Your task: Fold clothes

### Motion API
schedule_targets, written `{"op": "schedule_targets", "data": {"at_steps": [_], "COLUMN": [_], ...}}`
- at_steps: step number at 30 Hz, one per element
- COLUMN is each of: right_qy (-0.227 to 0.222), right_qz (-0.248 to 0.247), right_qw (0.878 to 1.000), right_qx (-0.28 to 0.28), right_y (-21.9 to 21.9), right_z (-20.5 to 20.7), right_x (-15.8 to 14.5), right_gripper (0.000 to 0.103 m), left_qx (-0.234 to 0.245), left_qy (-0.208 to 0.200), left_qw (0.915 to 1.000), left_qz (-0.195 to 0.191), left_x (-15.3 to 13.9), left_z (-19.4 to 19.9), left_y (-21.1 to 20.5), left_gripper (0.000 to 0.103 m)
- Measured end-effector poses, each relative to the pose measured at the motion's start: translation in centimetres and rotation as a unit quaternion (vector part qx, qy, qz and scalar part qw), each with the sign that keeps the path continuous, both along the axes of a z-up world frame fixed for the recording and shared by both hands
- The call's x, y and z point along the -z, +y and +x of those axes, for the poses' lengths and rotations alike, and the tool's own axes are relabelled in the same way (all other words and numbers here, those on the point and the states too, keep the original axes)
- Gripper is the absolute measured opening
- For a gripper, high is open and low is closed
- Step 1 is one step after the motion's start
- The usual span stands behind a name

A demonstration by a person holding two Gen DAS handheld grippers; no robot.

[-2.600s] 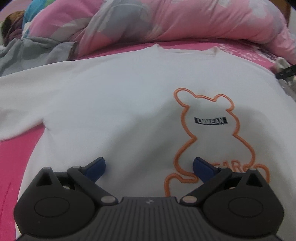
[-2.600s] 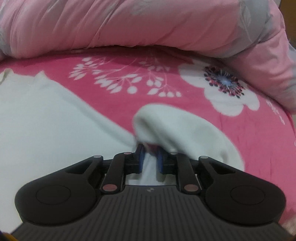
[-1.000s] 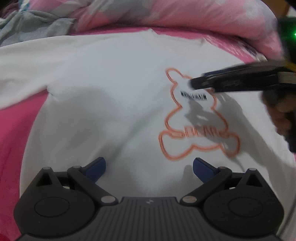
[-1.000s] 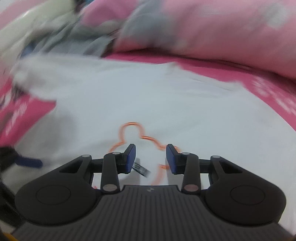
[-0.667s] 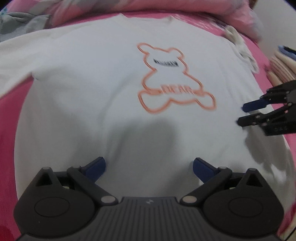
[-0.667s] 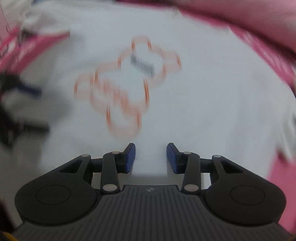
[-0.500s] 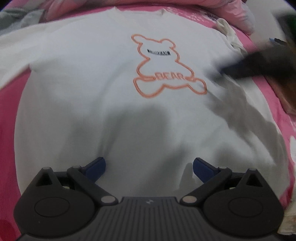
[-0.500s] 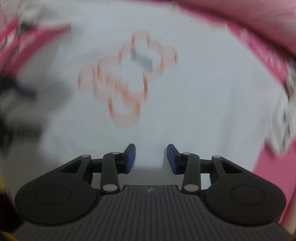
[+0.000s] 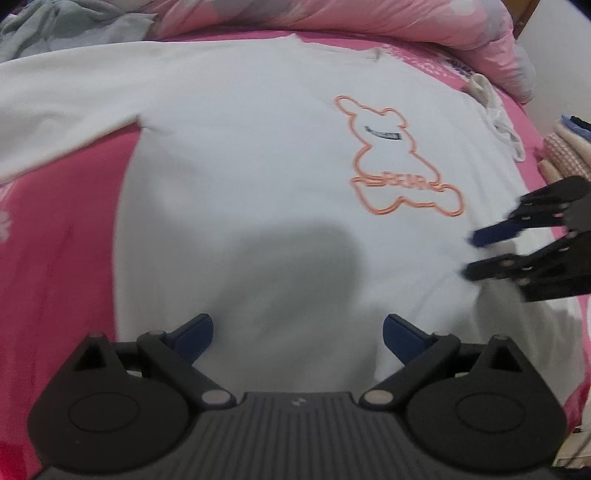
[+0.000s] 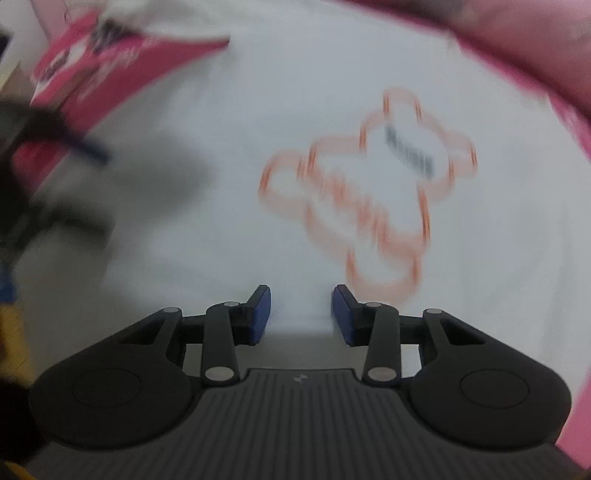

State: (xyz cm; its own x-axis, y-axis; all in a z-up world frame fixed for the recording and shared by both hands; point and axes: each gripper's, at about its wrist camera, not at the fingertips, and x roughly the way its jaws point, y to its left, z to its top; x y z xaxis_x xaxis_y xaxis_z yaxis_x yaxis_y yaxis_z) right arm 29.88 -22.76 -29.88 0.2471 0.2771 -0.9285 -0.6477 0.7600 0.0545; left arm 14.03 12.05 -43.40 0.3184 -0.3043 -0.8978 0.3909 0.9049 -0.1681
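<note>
White sweatshirt (image 9: 240,177) with an orange bear outline (image 9: 395,162) on its chest lies spread flat, front up, across the pink bedspread (image 9: 62,251); its collar points toward the far edge of the bed, and one sleeve (image 9: 62,110) stretches out toward the bed's left edge. We hold our left gripper (image 9: 297,332) over the lower part of the shirt near the hem, its blue-padded fingers (image 9: 194,330) spread wide with nothing between them. Our right gripper (image 10: 301,314) hovers over the shirt's right side beside the bear print, fingers (image 10: 258,314) parted with a gap and empty; its view is blurred. A rumpled pink quilt (image 9: 369,26) runs along the far edge of the bed, with grey-green cloth (image 9: 66,26) bunched at the far left corner. Past the right edge we see a stack of folded fabric (image 9: 565,147).
</note>
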Motion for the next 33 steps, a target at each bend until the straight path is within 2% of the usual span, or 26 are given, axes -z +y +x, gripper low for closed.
{"op": "schedule_targets", "data": {"at_steps": [1,4,6,8,11,18,20,24,27,30,33], "right_qy": [0.003,-0.045,-0.07,-0.074,-0.051,0.064,0.08,0.018,-0.005,0.016,0.04], "right_qz": [-0.005,0.037,0.064,0.075,0.058,-0.024,-0.033,0.003,0.019,0.002,-0.034], "right_qw": [1.0,0.998,0.995,0.994,0.997,0.997,0.996,0.999,0.997,0.995,0.996], "right_qx": [-0.001,0.018,0.022,0.022,0.022,0.024,0.027,0.051,0.068,0.094,0.074], "right_y": [0.1,2.4,4.6,6.2,4.9,0.1,-0.1,1.2,2.7,1.6,0.2], "right_z": [0.1,3.1,5.5,6.3,1.9,-9.9,-10.4,-7.4,-5.6,-8.0,-12.8], "right_x": [-0.5,-1.4,-0.8,0.3,1.3,-0.6,-1.1,-2.6,-1.5,-0.3,-0.9], "right_gripper": [0.036,0.036,0.036,0.036,0.036,0.037,0.035,0.035,0.035,0.036,0.037], "left_qx": [-0.004,-0.004,0.001,0.009,0.015,0.03,0.031,0.04,0.05,0.053,0.053], "left_qy": [-0.002,0.001,0.005,0.01,0.018,0.024,0.026,0.027,0.026,0.032,0.039], "left_qw": [1.0,0.9999,0.9996,0.9993,0.9992,0.9985,0.9983,0.9975,0.9964,0.9953,0.9946], "left_qz": [0.0,0.014,0.026,0.035,0.031,0.04,0.041,0.051,0.064,0.075,0.08], "left_x": [-0.1,0.1,0.4,0.5,0.7,1.2,1.2,1.1,1.0,1.3,1.6], "left_z": [0.0,-0.2,-0.4,-0.7,-1.3,-1.8,-1.7,-1.9,-2.3,-2.9,-3.6], "left_y": [0.5,1.5,2.0,2.7,3.5,4.3,4.4,4.1,4.0,4.4,4.7], "left_gripper": [0.099,0.099,0.099,0.099,0.099,0.099,0.099,0.099,0.099,0.1,0.1]}}
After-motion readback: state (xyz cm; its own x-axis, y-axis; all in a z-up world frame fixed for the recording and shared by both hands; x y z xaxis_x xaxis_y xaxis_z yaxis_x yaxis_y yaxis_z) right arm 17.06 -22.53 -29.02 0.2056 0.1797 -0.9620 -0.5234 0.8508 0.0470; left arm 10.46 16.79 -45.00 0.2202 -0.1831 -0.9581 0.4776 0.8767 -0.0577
